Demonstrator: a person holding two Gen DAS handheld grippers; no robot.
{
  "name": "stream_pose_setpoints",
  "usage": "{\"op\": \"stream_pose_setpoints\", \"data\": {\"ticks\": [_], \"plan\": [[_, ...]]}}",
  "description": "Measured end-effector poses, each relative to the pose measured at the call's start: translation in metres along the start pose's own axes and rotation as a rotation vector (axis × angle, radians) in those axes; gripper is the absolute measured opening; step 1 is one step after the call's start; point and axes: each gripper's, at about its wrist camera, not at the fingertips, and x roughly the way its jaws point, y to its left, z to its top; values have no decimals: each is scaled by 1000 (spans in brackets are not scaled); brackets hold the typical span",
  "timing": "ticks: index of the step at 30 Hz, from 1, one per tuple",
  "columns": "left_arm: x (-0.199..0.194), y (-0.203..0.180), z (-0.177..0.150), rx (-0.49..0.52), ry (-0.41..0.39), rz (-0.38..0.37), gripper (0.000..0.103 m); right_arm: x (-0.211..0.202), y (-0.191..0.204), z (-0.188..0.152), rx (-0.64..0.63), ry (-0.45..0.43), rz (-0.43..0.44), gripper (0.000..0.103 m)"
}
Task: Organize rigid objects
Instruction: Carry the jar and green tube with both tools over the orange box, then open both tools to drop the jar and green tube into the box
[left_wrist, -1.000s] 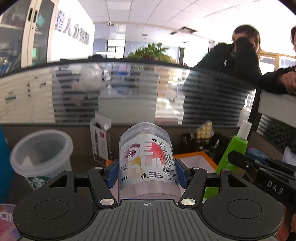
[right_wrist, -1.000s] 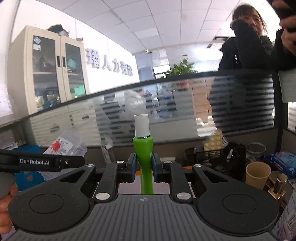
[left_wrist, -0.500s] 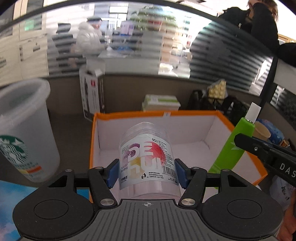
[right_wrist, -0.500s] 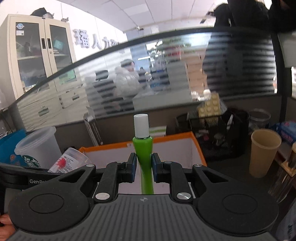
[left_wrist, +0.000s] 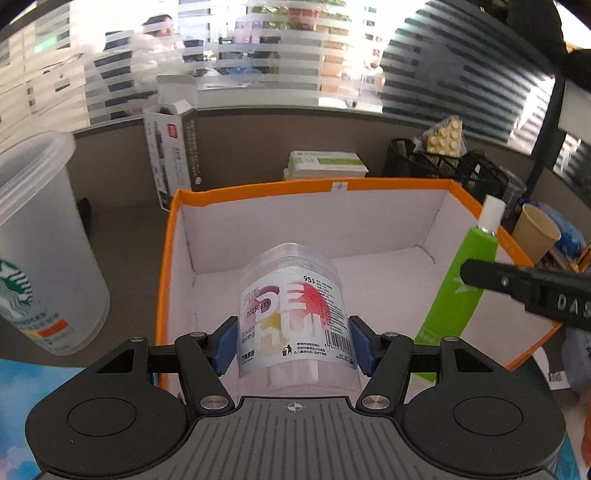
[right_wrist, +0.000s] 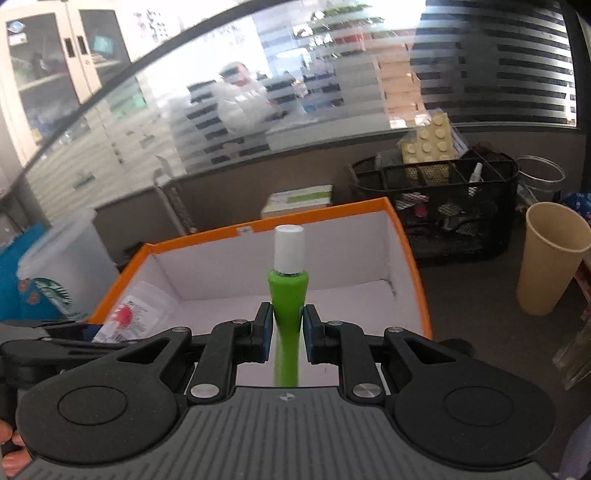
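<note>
A clear plastic jar (left_wrist: 295, 314) with a colourful printed label sits clamped between the blue pads of the left gripper (left_wrist: 293, 345), held over the near left part of an open box (left_wrist: 258, 192) with an orange rim and a white inside. A green bottle (right_wrist: 288, 299) with a white cap stands upright, pinched at its neck by the right gripper (right_wrist: 288, 334), over the near right side of the same box. Both grippers are closed on what they carry.

On the bench, a frosted lidded cup (left_wrist: 40, 240) stands just left of the box. Beyond the box's far edge lie a flat white and green packet (left_wrist: 327, 164) and a tall open carton (left_wrist: 173, 155). A black mesh organiser (right_wrist: 443, 206) and a tan paper cup (right_wrist: 550, 254) stand to the right.
</note>
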Motion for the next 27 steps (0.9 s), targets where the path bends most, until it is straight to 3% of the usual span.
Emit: {"op": "stream_pose_setpoints", "data": {"ticks": [14, 27], "plan": [[30, -13, 15, 88, 8, 153, 61, 53, -9, 12, 20, 169, -24, 16], [36, -15, 18, 107, 24, 175, 65, 64, 2, 7, -43, 247, -92, 19]]}}
